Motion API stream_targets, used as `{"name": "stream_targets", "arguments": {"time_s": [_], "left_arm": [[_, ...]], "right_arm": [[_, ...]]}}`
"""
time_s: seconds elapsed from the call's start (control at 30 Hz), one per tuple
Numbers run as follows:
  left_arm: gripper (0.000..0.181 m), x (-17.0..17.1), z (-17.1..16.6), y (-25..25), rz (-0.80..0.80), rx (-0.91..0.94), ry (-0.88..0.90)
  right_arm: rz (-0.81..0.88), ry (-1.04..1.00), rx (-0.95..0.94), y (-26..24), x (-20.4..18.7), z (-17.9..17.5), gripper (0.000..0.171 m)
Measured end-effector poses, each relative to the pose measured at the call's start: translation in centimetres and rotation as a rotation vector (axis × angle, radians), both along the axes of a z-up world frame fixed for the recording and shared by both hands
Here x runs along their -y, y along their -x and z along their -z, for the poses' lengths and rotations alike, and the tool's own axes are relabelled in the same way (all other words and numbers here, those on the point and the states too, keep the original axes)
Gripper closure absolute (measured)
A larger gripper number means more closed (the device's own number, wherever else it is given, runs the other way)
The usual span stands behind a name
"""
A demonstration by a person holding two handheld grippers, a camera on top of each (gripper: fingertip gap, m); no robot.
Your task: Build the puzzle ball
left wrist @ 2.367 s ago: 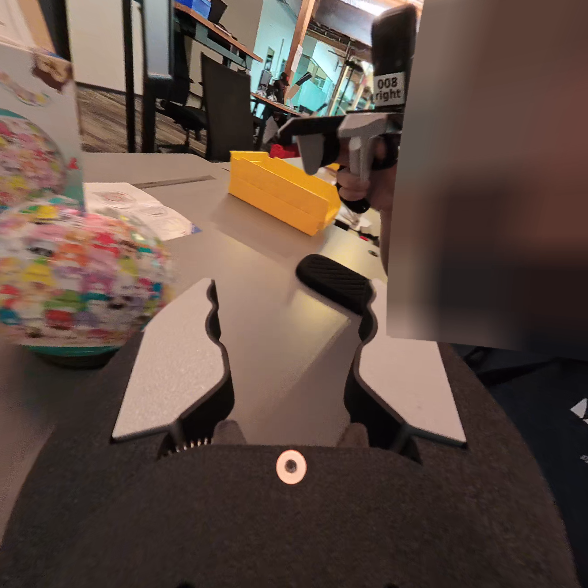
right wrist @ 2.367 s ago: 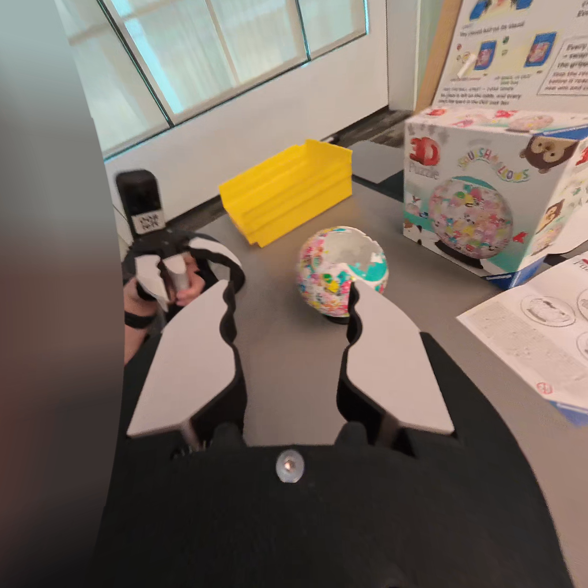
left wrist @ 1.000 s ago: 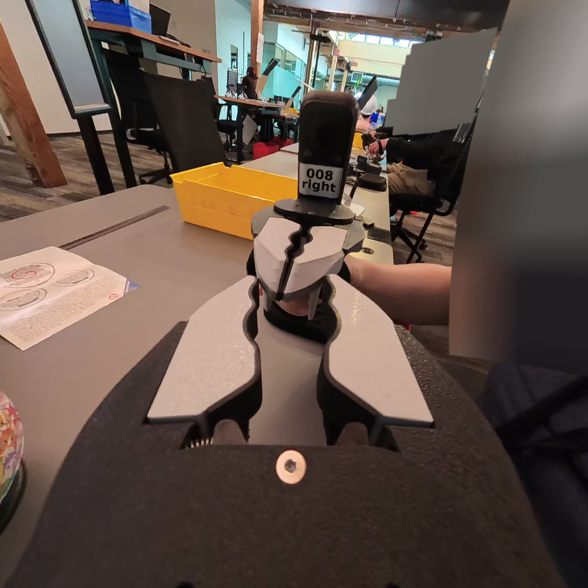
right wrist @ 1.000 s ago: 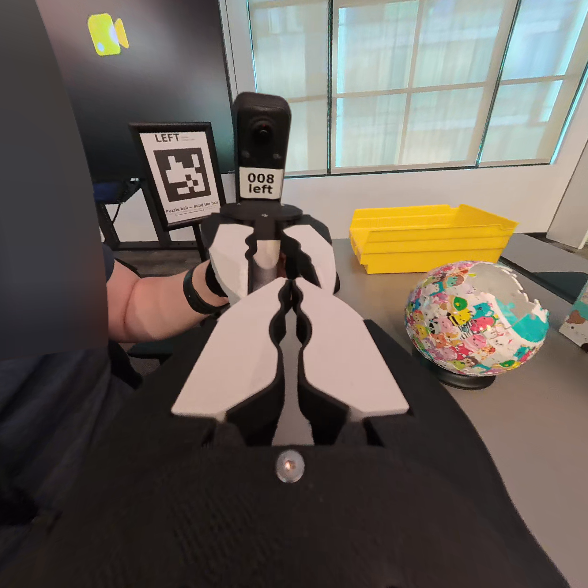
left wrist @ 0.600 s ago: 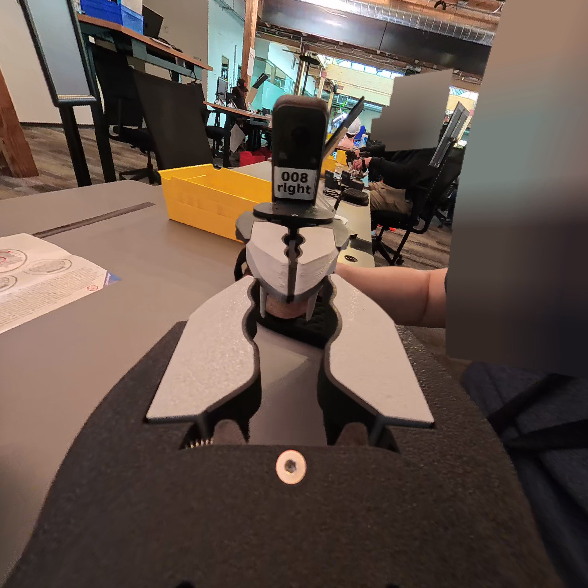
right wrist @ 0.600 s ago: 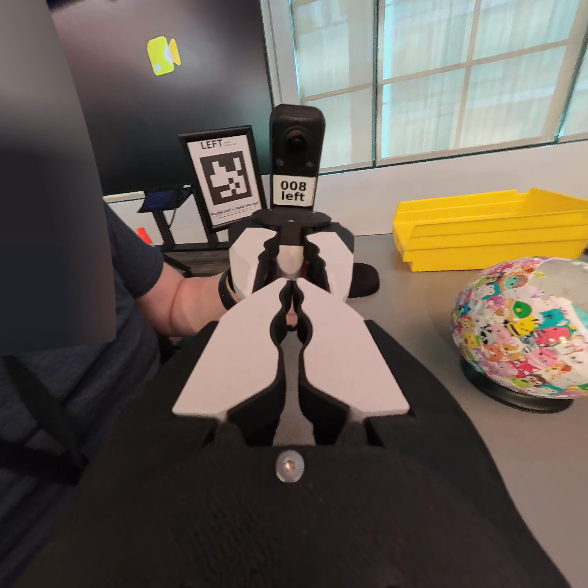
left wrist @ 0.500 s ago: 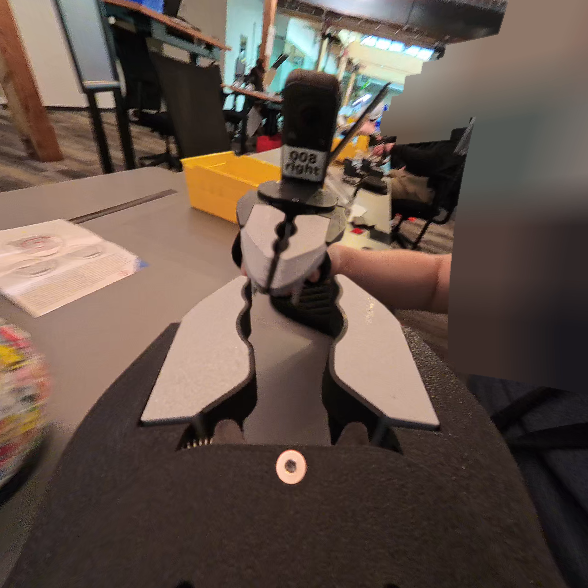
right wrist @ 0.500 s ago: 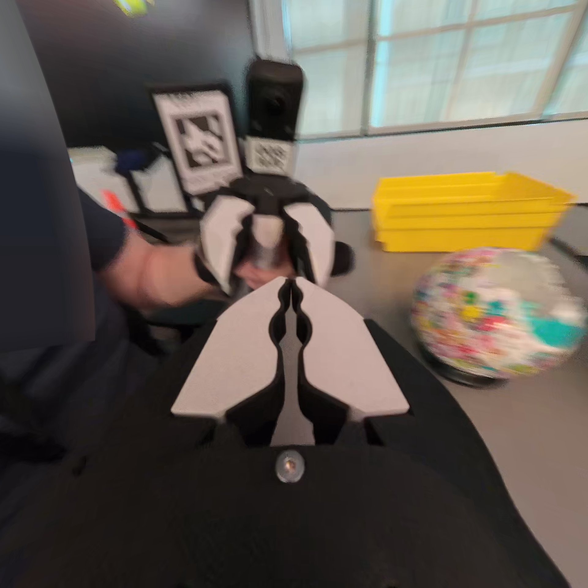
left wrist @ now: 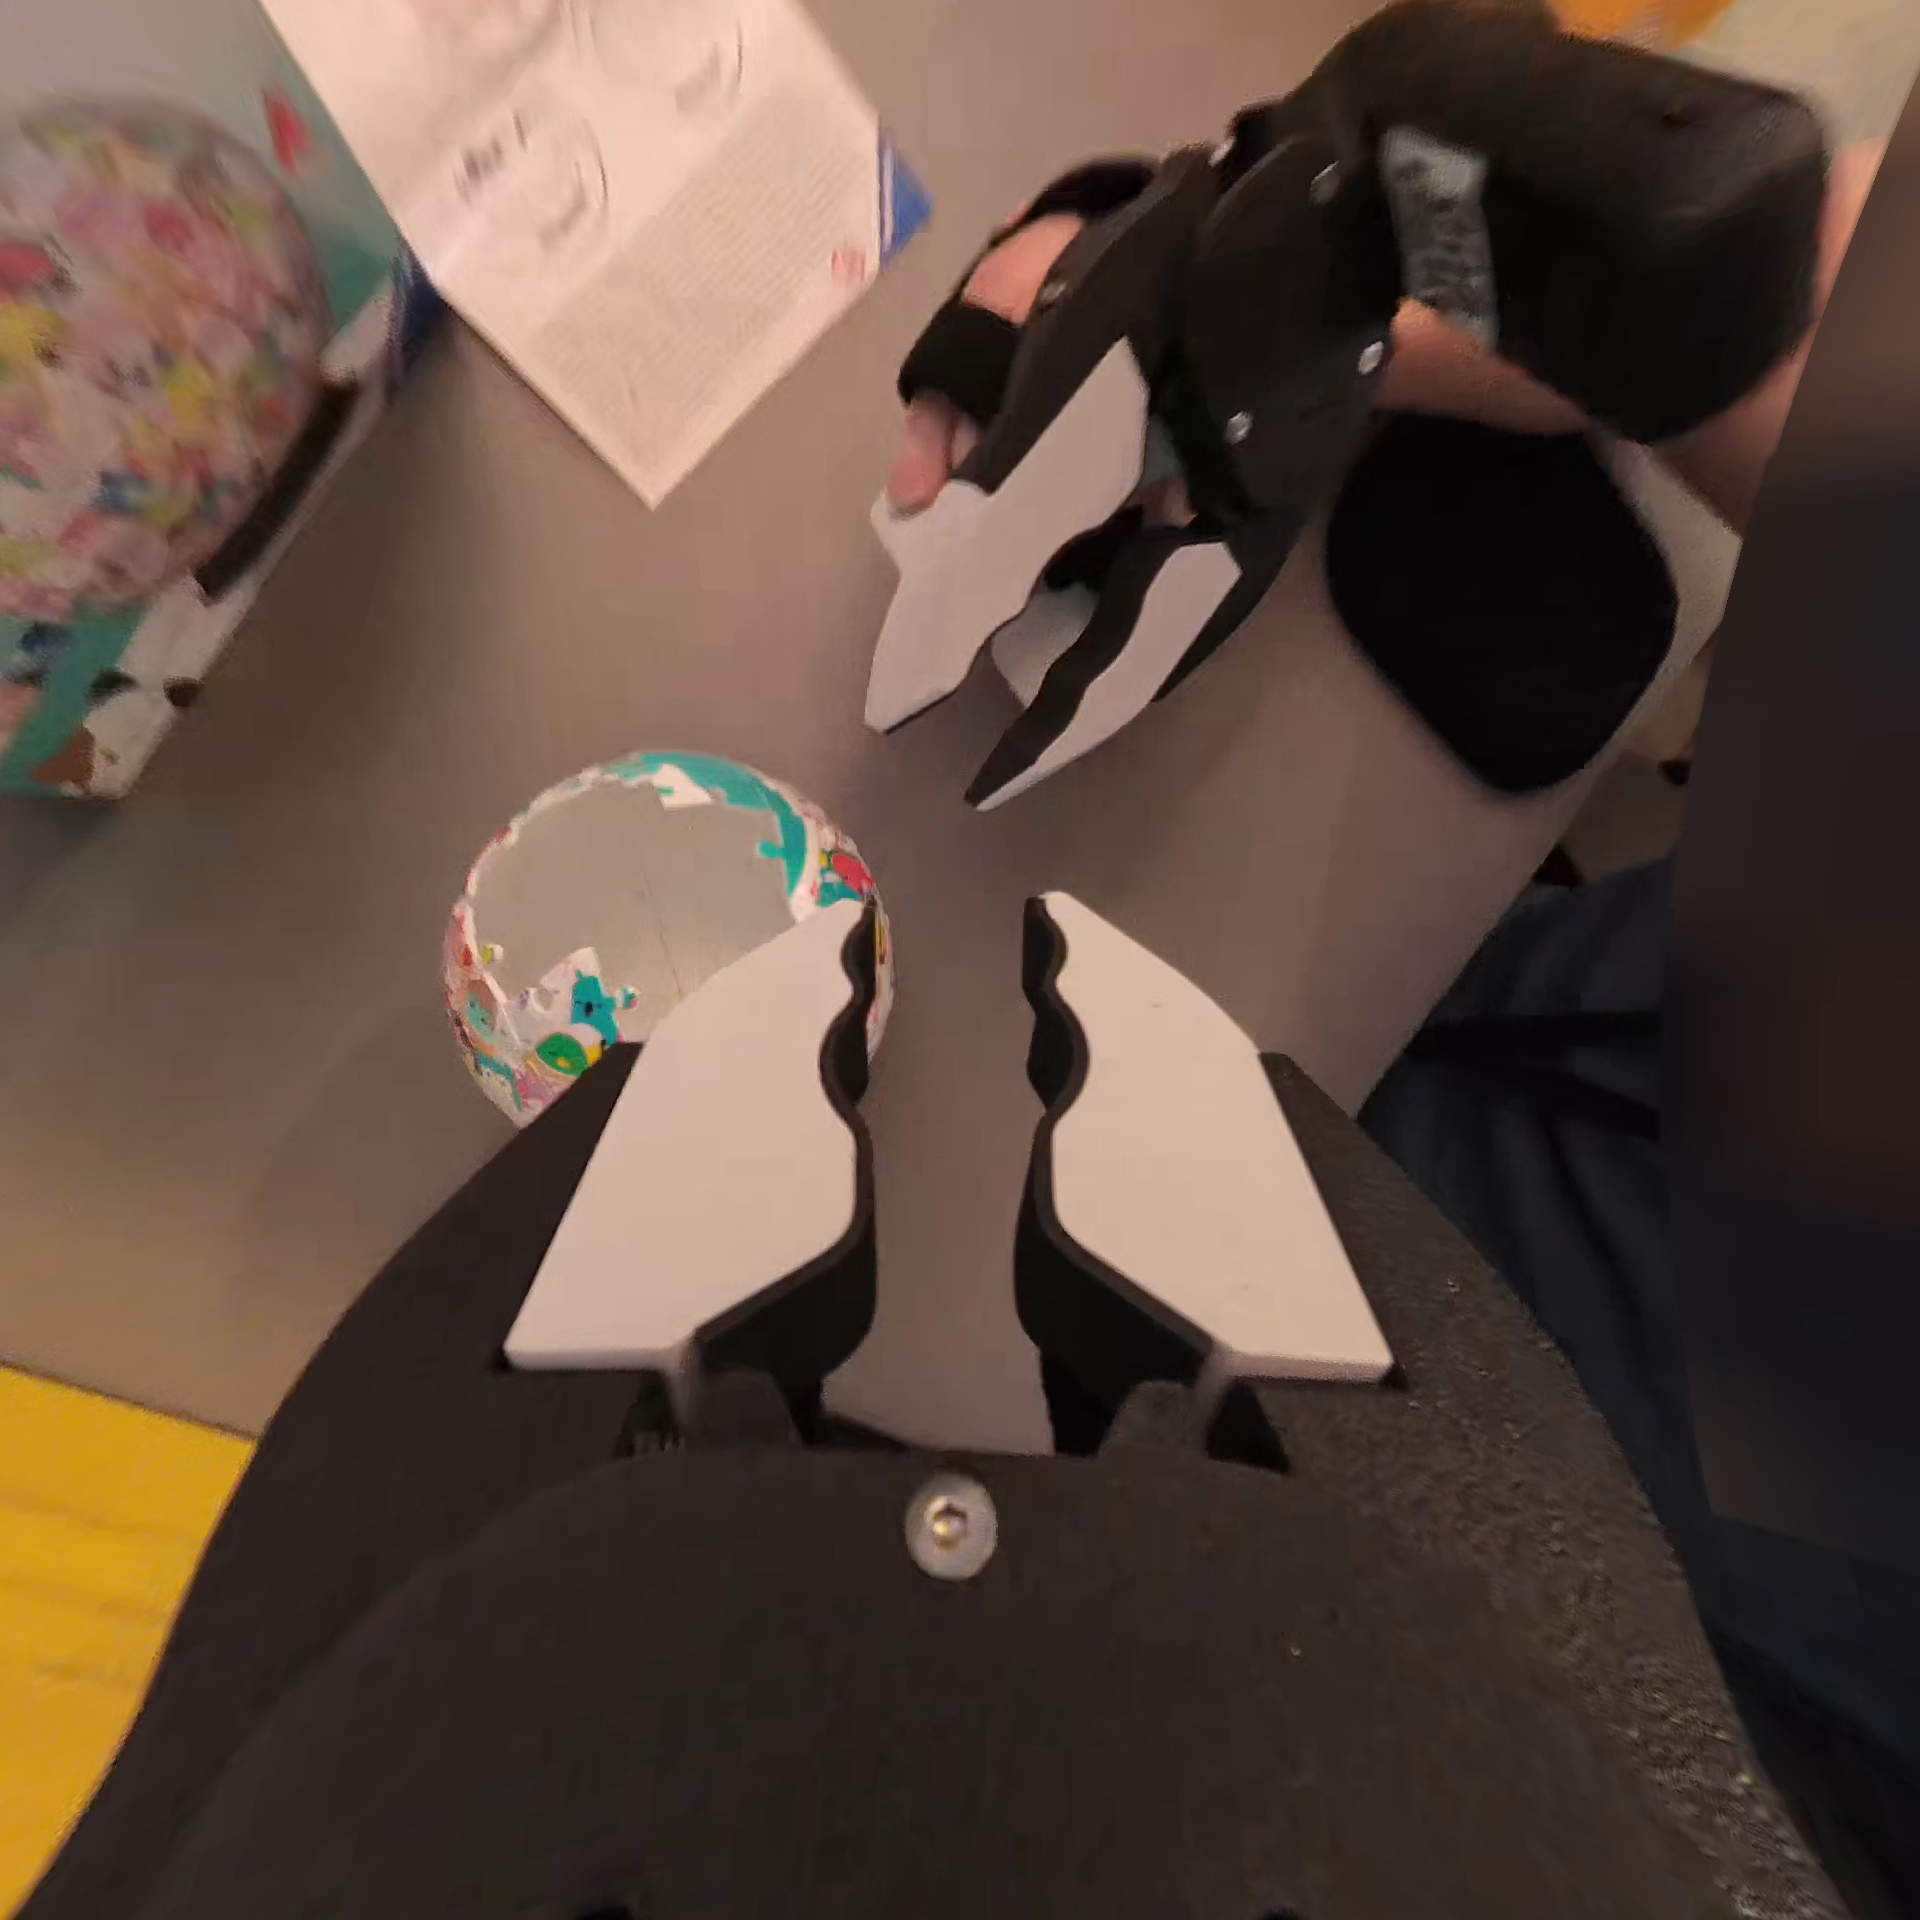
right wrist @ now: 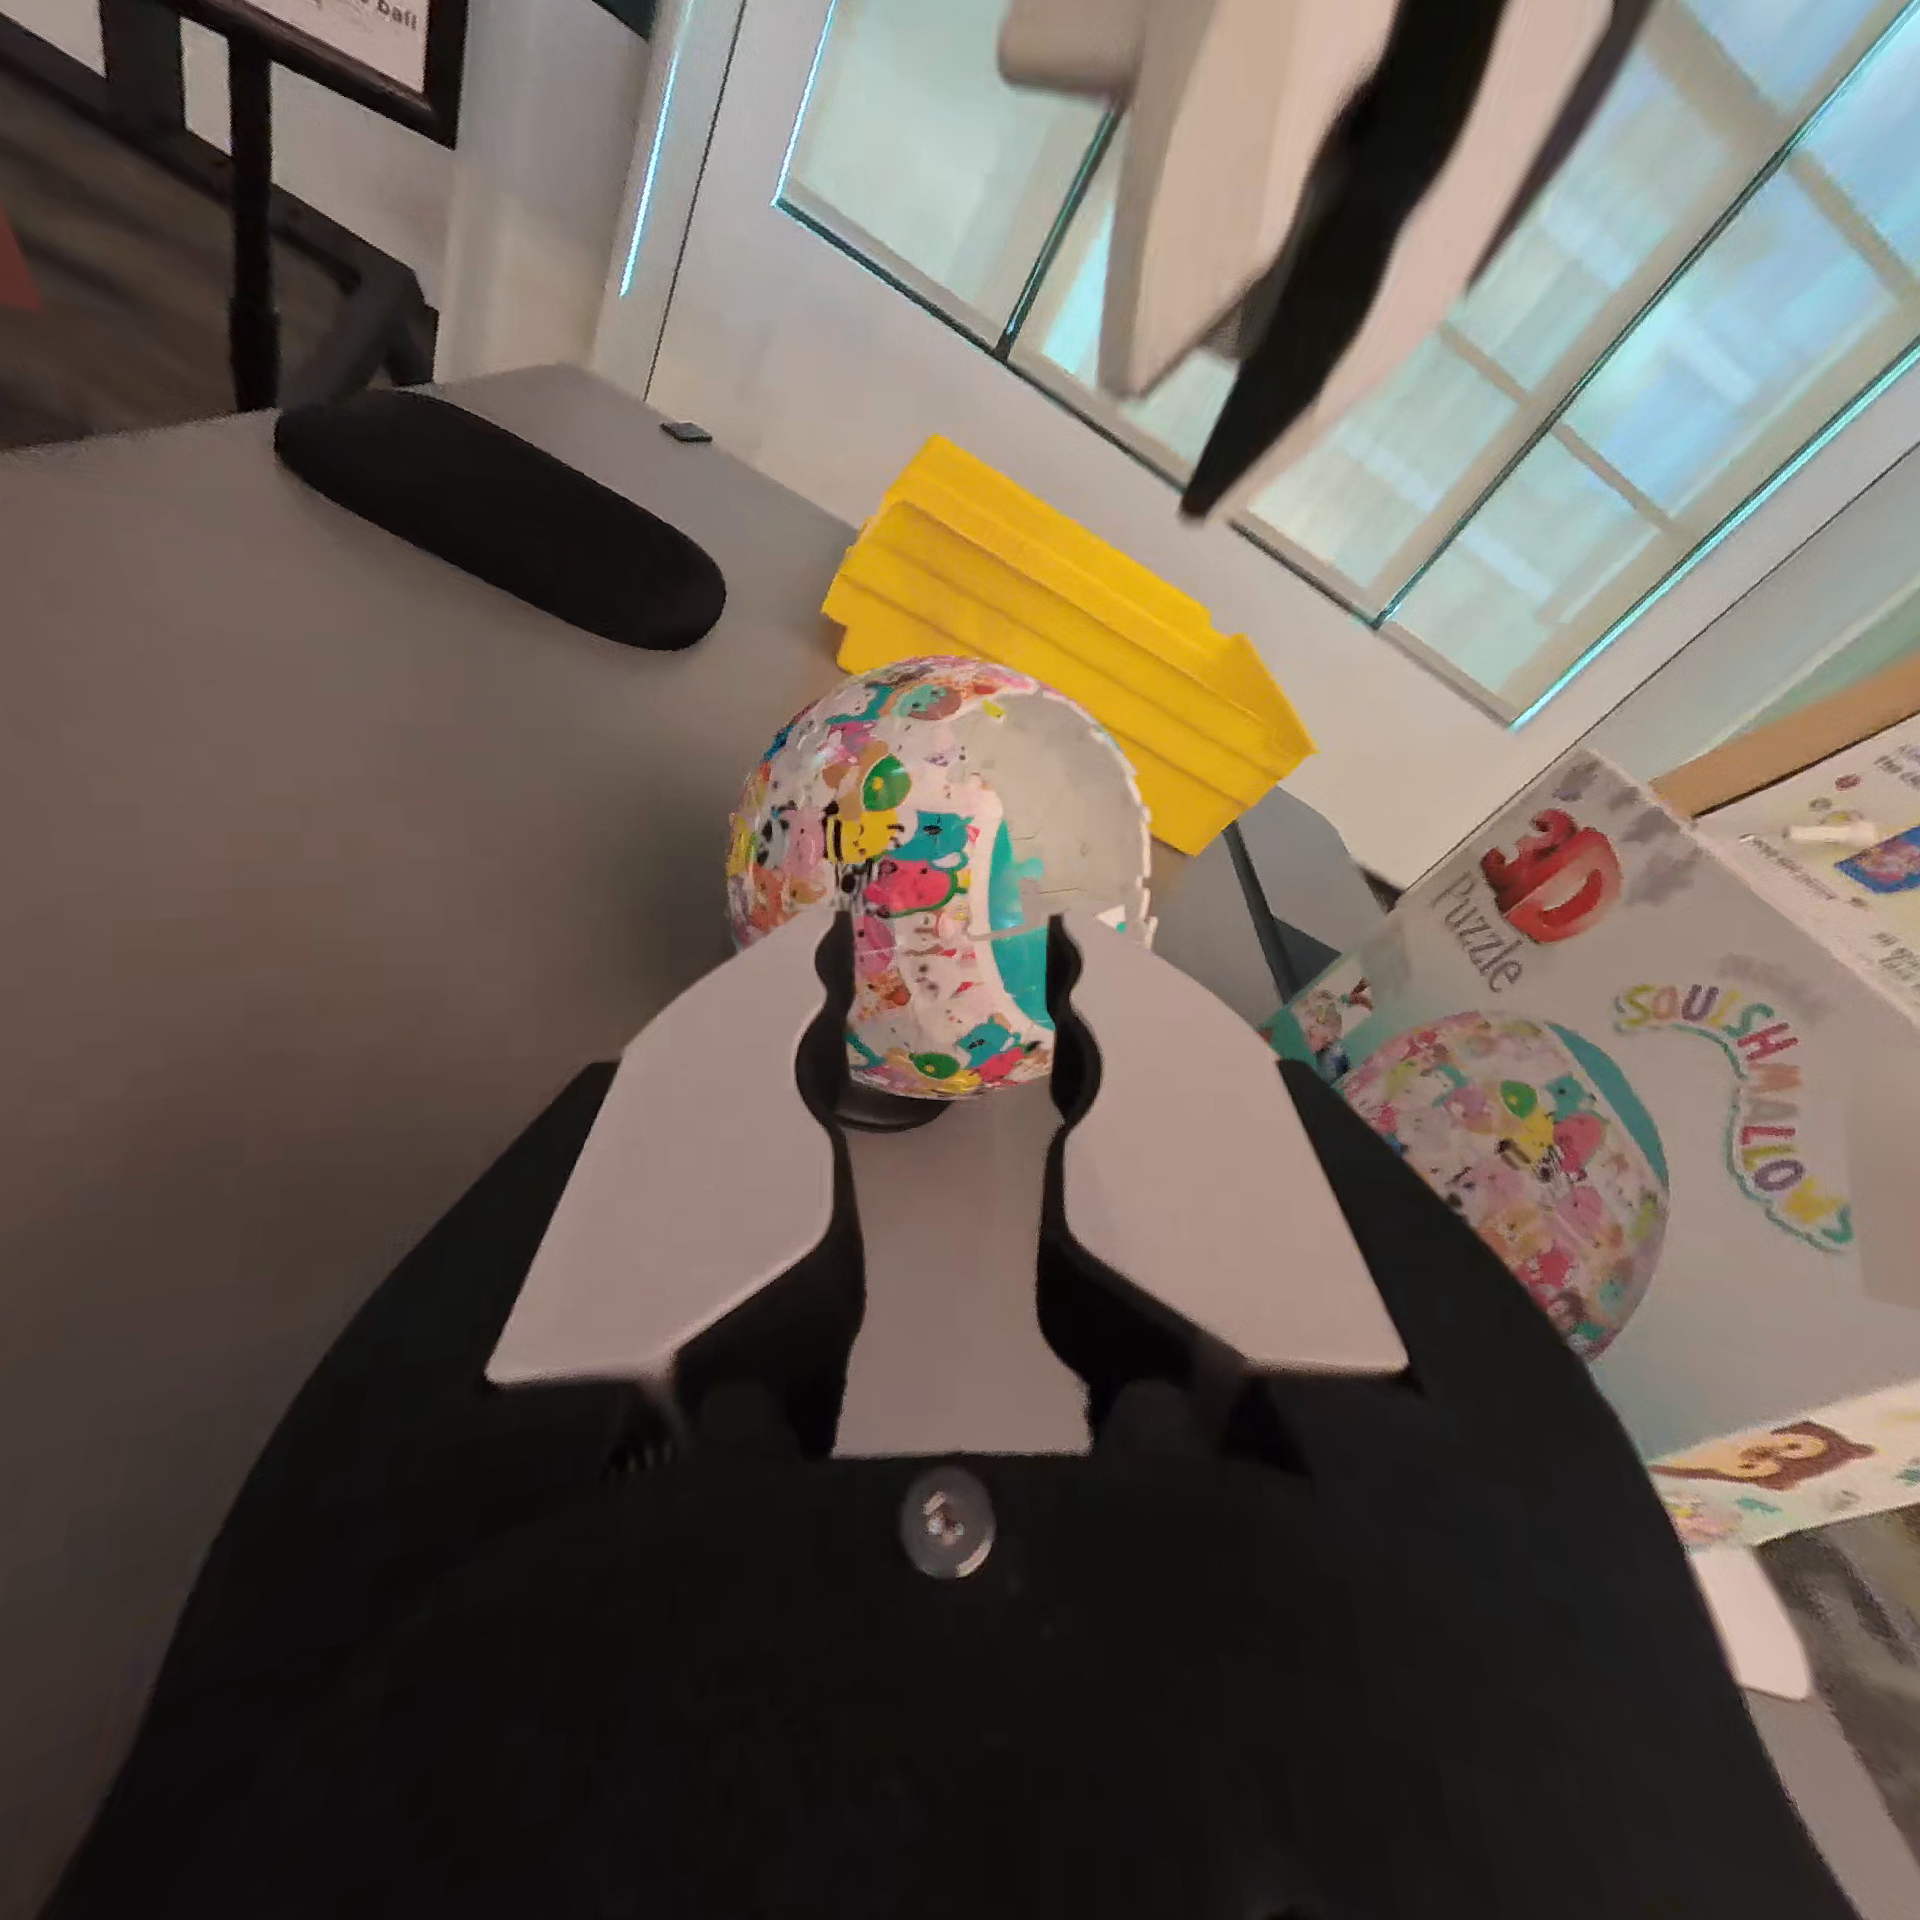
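The partly built puzzle ball (left wrist: 665, 914) is a colourful shell with a wide hole at the top, standing on a black stand (right wrist: 883, 1117) on the grey table. My left gripper (left wrist: 945, 914) is open and empty, looking down just right of the ball. My right gripper (right wrist: 945, 935) is open and empty, and the ball (right wrist: 914, 883) shows beyond its fingertips. In the left wrist view the right gripper (left wrist: 935, 764) is up and to the right of the ball, apart from it. The left gripper (right wrist: 1164, 447) hangs blurred at the top of the right wrist view.
The puzzle box (right wrist: 1558, 1091) stands right of the ball and also shows in the left wrist view (left wrist: 104, 416). A paper instruction sheet (left wrist: 623, 208) lies beyond it. A yellow bin (right wrist: 1060, 644) sits behind the ball. A black wrist rest (right wrist: 499, 520) lies at the back left. My hands' fingertips stand some 8 cm from each other.
Both grippers have swung from facing each other to pointing at the ball. The right gripper has opened from shut. The left gripper now looks down from above.
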State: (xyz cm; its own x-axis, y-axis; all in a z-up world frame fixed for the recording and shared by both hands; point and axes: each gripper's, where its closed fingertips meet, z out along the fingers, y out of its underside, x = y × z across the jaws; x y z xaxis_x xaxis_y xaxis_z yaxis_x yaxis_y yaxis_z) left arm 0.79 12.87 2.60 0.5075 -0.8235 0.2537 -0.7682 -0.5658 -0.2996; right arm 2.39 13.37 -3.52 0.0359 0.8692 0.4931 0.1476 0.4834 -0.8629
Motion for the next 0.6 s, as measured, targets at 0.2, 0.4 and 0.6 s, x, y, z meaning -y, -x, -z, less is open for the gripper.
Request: {"name": "stream_targets", "arguments": {"time_s": [0.2, 0.4, 0.6], "left_arm": [[0.141, -1.8, 4.5, -0.8, -0.071, -0.178, 0.205], [0.133, -2.6, 6.7, -0.8, -0.102, -0.268, 0.296], [0.133, -3.0, 7.2, -1.3, -0.116, -0.277, 0.328]], "right_arm": [[-0.047, -0.137, -0.068, 0.2, 0.4, 0.5, 0.138], [-0.047, -0.205, -0.039, 1.4, 1.0, 2.5, 0.129], [-0.046, -0.186, -0.036, 1.8, 1.4, 2.7, 0.127]]}}
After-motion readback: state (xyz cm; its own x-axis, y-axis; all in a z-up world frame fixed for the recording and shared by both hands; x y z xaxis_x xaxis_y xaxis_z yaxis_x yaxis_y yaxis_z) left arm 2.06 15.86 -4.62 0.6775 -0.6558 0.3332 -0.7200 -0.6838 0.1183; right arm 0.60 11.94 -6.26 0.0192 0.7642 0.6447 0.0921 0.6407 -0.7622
